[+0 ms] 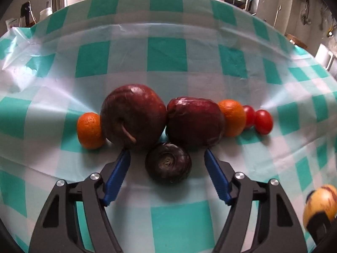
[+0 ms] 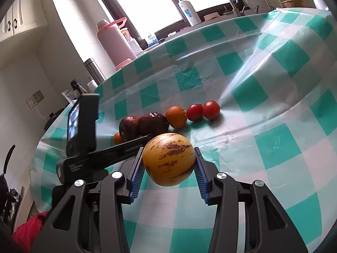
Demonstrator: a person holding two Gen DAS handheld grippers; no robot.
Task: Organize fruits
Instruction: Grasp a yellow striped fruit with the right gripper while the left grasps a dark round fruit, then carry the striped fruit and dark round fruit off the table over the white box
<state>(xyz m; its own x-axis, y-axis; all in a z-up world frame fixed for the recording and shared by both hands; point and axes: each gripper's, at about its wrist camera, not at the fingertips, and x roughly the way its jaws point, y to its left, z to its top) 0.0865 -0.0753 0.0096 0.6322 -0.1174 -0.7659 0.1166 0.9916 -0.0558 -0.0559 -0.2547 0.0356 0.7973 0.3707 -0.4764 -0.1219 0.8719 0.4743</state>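
A row of fruit lies on the teal-checked tablecloth (image 1: 168,221): an orange (image 1: 90,130), two dark red apples (image 1: 132,116) (image 1: 194,122), a second orange (image 1: 232,118) and two cherry tomatoes (image 1: 263,122). In front of the apples sits a small dark round fruit (image 1: 168,168). My left gripper (image 1: 166,151) is open around it, with a gap between each blue pad and the fruit. My right gripper (image 2: 168,149) is shut on a yellow fruit with purple streaks (image 2: 168,162), held above the cloth. That fruit also shows at the lower right of the left wrist view (image 1: 320,202).
The left gripper's black housing (image 2: 82,124) stands just left of the right gripper. Beyond the table's far edge are a pink thermos (image 2: 114,42), a steel flask (image 2: 93,69) and a white bottle (image 2: 188,10). The cloth is creased right of the tomatoes (image 2: 210,109).
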